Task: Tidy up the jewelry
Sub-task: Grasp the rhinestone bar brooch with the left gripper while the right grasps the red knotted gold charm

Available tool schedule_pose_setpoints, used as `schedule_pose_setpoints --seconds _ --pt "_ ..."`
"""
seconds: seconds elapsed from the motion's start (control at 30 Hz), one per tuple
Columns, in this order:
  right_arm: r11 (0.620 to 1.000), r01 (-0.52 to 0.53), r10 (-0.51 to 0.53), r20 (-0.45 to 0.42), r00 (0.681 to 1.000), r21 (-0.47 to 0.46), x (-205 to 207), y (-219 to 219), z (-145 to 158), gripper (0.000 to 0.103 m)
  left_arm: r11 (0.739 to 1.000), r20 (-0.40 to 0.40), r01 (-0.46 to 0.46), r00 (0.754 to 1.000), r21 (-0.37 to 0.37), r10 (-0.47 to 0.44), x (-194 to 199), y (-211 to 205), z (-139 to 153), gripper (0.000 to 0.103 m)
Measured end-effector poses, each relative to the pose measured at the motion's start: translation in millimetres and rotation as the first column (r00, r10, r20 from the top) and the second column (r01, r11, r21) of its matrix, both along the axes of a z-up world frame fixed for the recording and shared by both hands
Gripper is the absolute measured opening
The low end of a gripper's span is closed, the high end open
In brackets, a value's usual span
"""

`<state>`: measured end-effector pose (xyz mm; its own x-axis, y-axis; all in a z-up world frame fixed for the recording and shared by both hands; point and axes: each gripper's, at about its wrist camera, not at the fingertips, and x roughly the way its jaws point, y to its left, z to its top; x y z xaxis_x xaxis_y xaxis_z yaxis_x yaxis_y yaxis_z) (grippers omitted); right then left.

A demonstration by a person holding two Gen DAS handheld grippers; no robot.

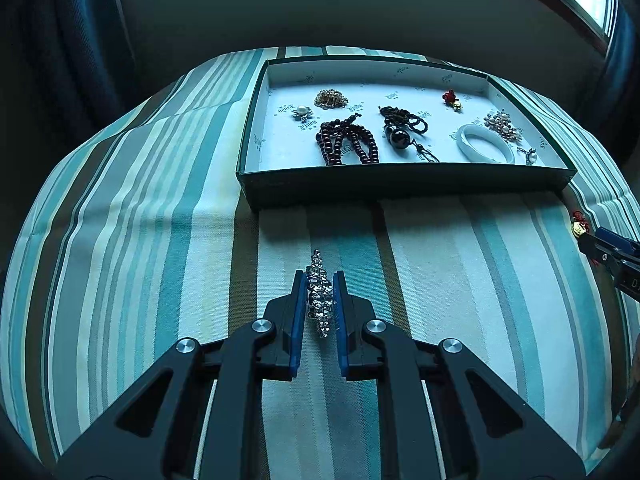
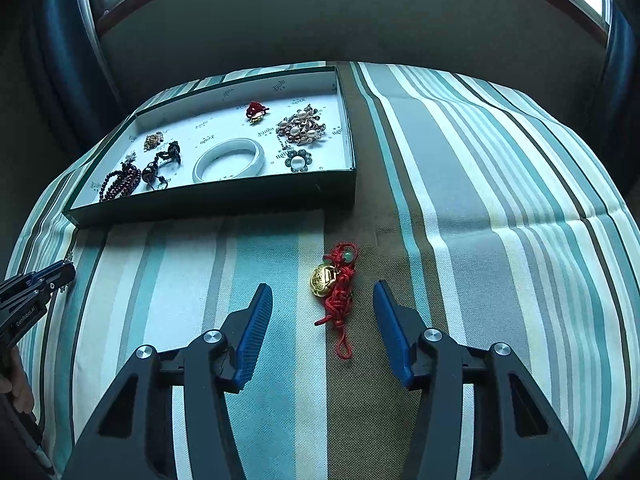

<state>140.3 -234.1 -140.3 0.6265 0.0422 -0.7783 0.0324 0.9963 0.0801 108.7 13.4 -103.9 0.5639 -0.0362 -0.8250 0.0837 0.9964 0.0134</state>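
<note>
My left gripper is shut on a silver rhinestone piece, which stands between its blue pads over the striped cloth. My right gripper is open, its fingers on either side of a gold charm on a red knotted cord that lies on the cloth. The green jewelry box with a white lining sits ahead. It holds dark red beads, a white bangle, a pearl cluster and several other pieces.
The striped cloth covers the whole table. The right gripper shows at the right edge of the left wrist view. The left gripper shows at the left edge of the right wrist view. A dark wall and windows lie beyond.
</note>
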Motion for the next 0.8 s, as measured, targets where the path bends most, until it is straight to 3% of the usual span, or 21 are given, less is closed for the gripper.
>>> schedule_pose_setpoints --seconds 0.2,0.53,0.8 --pt "1.0 -0.003 0.003 -0.001 1.0 0.003 11.2 2.1 -1.7 0.048 1.0 -0.009 -0.007 1.0 -0.001 0.007 2.0 1.3 -3.1 0.013" --pt "1.0 -0.007 0.007 -0.008 1.0 0.004 16.0 1.3 -3.7 0.031 1.0 -0.01 -0.007 1.0 0.001 0.007 2.3 0.4 -4.7 0.013" --pt "1.0 0.017 -0.017 -0.004 1.0 0.009 15.4 -5.2 -3.4 0.03 1.0 -0.01 -0.007 1.0 0.001 0.007 2.3 0.2 -4.7 0.013"
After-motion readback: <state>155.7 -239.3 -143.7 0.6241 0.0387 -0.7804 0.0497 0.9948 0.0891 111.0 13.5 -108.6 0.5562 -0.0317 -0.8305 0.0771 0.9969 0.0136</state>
